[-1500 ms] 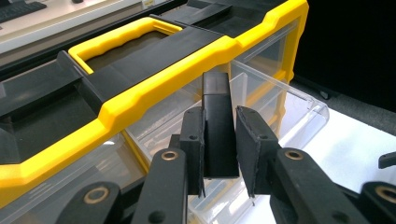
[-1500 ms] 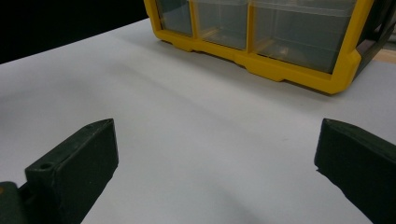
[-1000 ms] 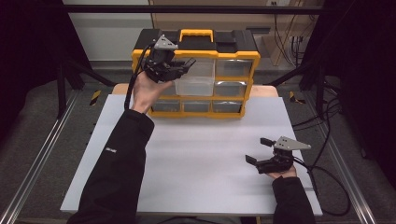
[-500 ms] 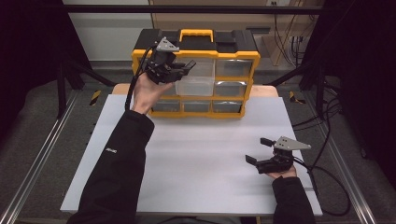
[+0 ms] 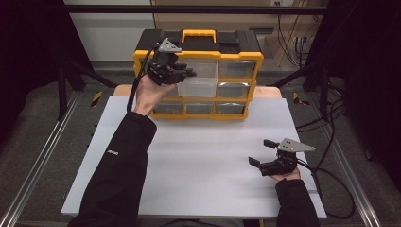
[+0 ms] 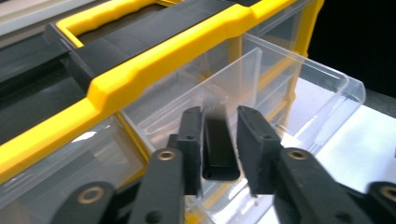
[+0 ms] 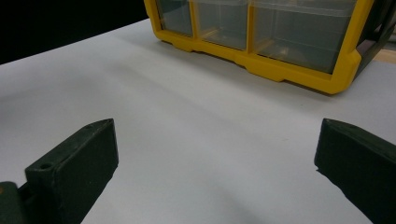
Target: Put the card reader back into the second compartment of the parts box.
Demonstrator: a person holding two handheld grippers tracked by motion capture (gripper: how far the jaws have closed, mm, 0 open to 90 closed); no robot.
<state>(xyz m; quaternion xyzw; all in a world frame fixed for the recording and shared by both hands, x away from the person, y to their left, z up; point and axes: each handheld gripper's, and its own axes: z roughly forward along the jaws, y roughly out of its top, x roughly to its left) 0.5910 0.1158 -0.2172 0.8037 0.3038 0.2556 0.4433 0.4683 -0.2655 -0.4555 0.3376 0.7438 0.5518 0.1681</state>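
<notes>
1 small black rectangular block (image 6: 218, 151) sits between the pads of the left gripper (image 6: 218, 140), over the pulled-out clear plastic drawer (image 5: 198, 86) of the yellow-and-black organiser box (image 5: 236, 53). The jaws have just been opening, narrowly, with gaps showing on both sides. Best keep the hand steady above the compartment. The right gripper (image 5: 266, 152) rests wide and empty on the white table (image 5: 198, 156).

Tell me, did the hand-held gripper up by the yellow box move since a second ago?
No. The left hand-held gripper sits at the same spot against the yellow organizer, over its pulled-out clear drawer. Its jaws have just been opening, a small black piece between them.
</notes>
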